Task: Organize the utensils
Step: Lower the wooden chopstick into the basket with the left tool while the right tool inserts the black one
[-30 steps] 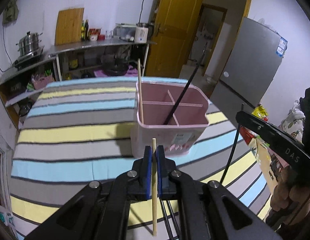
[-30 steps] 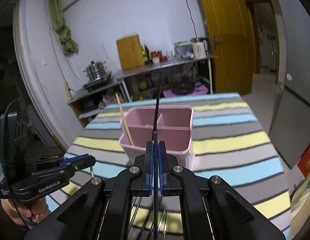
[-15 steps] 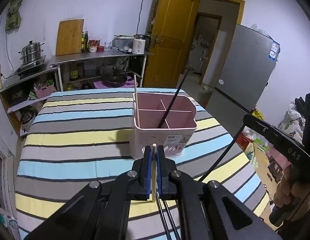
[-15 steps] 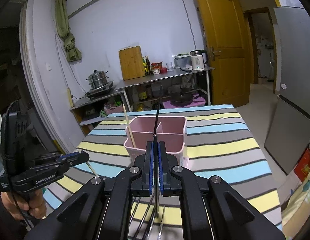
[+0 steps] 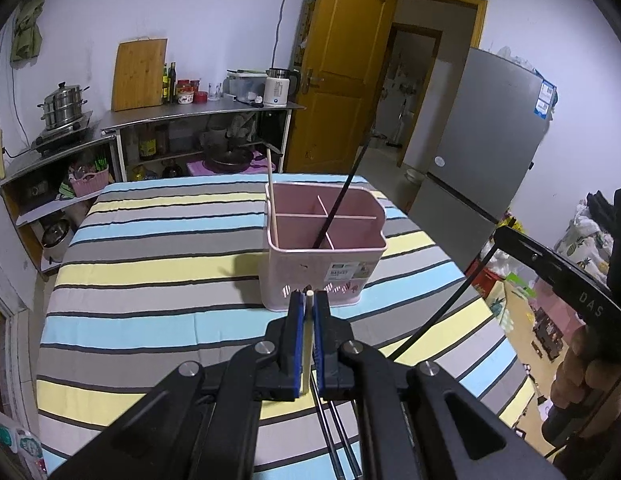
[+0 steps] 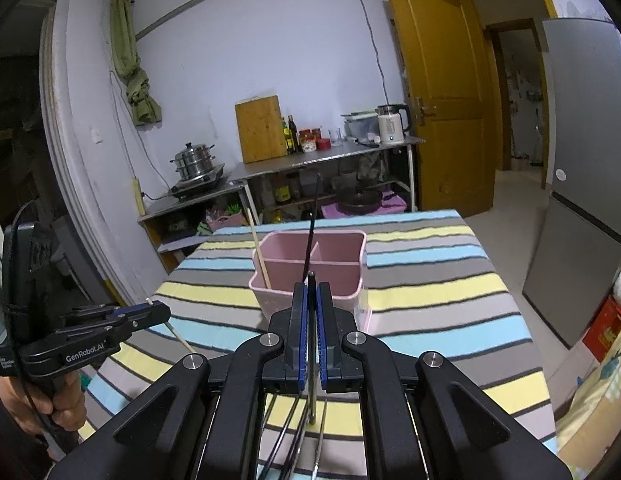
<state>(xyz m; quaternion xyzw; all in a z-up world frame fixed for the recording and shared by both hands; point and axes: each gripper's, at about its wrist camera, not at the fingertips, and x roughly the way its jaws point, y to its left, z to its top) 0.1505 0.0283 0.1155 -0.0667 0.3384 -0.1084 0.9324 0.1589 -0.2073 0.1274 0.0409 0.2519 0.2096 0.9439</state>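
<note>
While both tools stand short of the holder, the stock reads as follows.

Item 1: pink plastic four-compartment utensil basket [image 5: 325, 256], upright on the striped-cloth table [image 5: 158, 280]. Contents: one pale wooden chopstick [image 5: 271, 196] leaning in the near-left compartment as the left view shows it; one black chopstick [image 5: 337, 204] leaning out of the near-right compartment.

Item 2: left tool [image 5: 309, 300], blue pads pressed together on a second pale wooden chopstick [image 5: 308, 332], held roughly upright, its top end just above the pads.

Item 3: right tool [image 6: 310, 288], pads clamped on a slim dark metal chopstick [image 6: 311, 364], lower end hanging above the table.

Item 4: several loose dark and metal sticks [image 6: 294, 432] lying on the table beneath the right tool.

Handling note (judgement): step in hand appears to be carrying each held stick to the basket. Match like with like, wood beside wood, dark beside dark. Bring each lower tip over the rim before lowering; keep the stick near vertical so it clears the dividers; release only once the tip is inside. Send one tool at a time to avoid crossing over the basket.
</note>
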